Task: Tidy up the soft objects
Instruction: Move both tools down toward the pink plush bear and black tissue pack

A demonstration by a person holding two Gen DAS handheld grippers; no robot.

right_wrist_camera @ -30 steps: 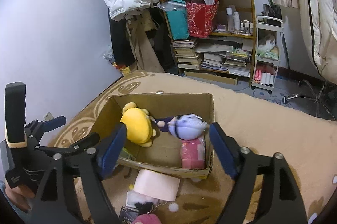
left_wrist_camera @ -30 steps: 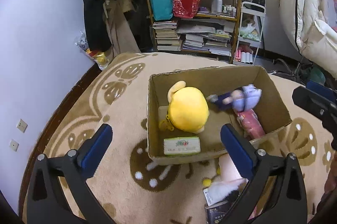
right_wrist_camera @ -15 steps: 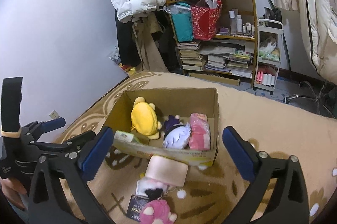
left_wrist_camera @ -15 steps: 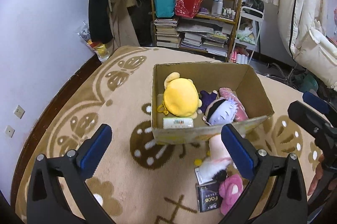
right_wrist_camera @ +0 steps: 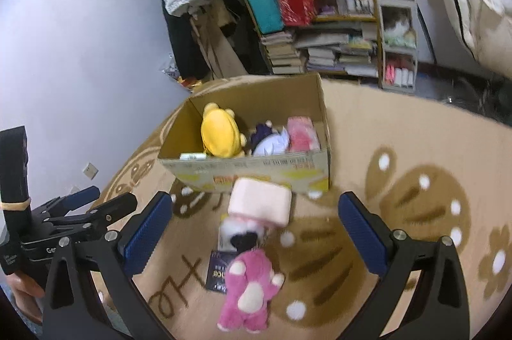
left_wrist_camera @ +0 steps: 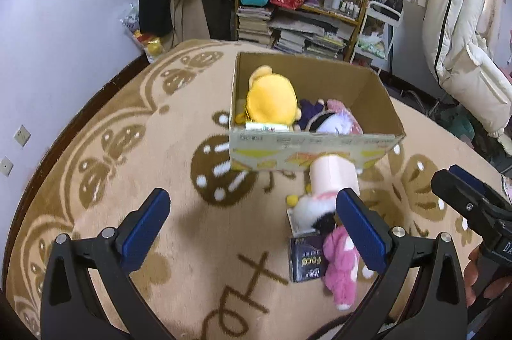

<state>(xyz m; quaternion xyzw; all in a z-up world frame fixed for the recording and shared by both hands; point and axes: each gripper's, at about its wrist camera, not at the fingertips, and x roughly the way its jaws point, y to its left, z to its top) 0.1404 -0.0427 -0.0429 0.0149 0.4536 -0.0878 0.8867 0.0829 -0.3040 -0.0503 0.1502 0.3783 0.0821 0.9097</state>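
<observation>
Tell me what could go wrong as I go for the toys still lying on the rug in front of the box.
The pink bear lies partly on a dark packet, so the open right gripper might pinch both together.

The white and black toy sits tight against the pink cushion, so a grab could drag its neighbour.

The box already holds the yellow toy and two more, so newcomers may pile up.

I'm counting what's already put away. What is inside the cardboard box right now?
Inside the cardboard box: a yellow plush, a purple-and-white doll, a pink soft item and a small green-labelled packet. The near wall and the toys hide the box floor.
</observation>
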